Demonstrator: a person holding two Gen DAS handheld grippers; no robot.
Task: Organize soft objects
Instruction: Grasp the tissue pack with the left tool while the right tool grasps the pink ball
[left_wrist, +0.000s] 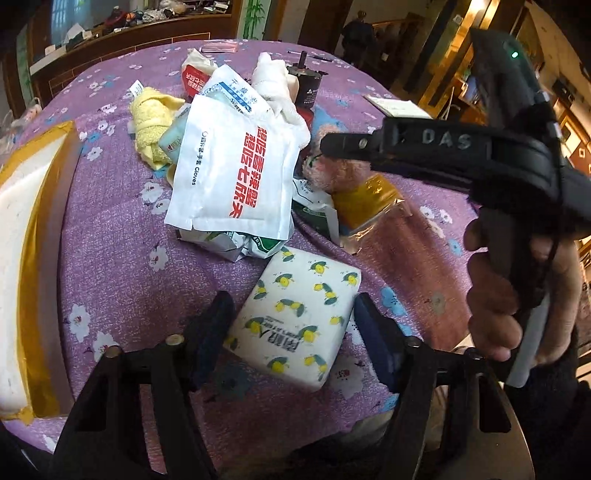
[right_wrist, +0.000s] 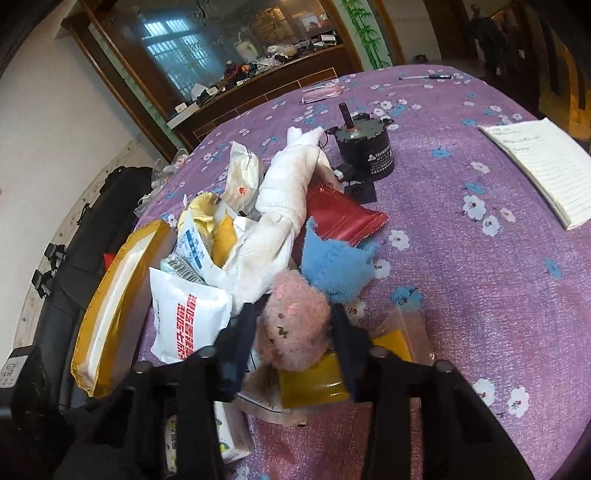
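Note:
A pile of soft things lies on the purple flowered tablecloth (left_wrist: 118, 229). My left gripper (left_wrist: 291, 332) is open, its jaws on either side of a white tissue pack with a lemon print (left_wrist: 295, 321). My right gripper (right_wrist: 291, 339) is open around a pink plush toy (right_wrist: 291, 325); it also shows in the left wrist view (left_wrist: 332, 173), under the right gripper's finger (left_wrist: 343, 144). A white glove packet with red letters (left_wrist: 236, 173), a yellow towel (left_wrist: 151, 125), a white cloth (right_wrist: 284, 199) and a blue cloth (right_wrist: 332, 262) lie in the pile.
A white foam box with gold tape (left_wrist: 22, 236) stands at the left table edge. A black motor (right_wrist: 365, 147), a red pouch (right_wrist: 343, 214), a yellow packet (right_wrist: 314, 384), a notepad (right_wrist: 543, 166) and a pen (right_wrist: 424, 76) lie on the table.

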